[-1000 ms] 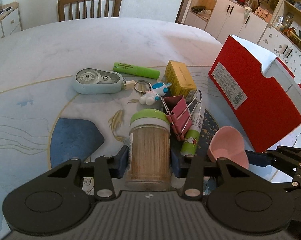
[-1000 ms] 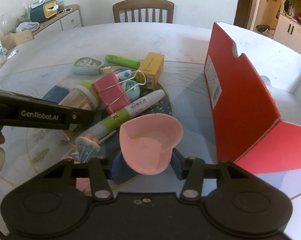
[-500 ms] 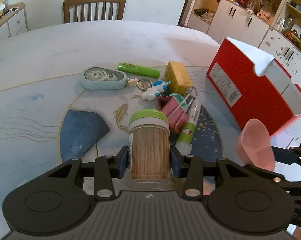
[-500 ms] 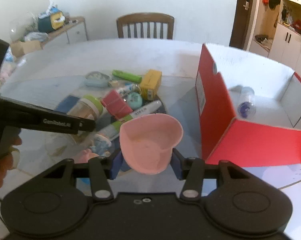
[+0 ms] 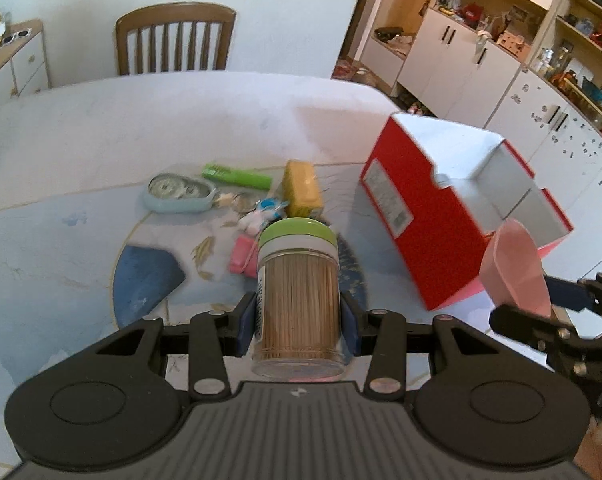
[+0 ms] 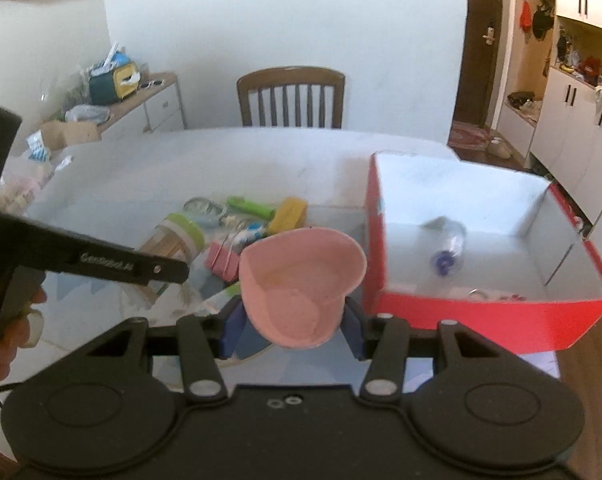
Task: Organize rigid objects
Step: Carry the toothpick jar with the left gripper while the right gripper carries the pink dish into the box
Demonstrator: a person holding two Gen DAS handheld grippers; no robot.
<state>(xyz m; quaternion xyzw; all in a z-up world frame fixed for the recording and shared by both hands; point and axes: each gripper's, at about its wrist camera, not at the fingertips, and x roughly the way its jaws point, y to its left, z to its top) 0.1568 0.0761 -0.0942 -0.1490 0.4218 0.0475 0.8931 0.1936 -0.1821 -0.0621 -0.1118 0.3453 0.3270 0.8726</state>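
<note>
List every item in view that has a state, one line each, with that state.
left hand-held gripper: shut on the toothpick jar
toothpick jar: upright, lid on, lifted off the table
right hand-held gripper: shut on the pink cup
pink cup: tilted toward the camera, nothing visible inside
red box: open on top, a small bottle lying inside
small bottle: on its side
pink binder clip: lying on the table

Beyond our claws we see a brown slatted wooden chair (image 5: 175, 38) at the pale marble-patterned table's (image 5: 101, 128) far edge, white cupboards (image 5: 461, 60) off right.
</note>
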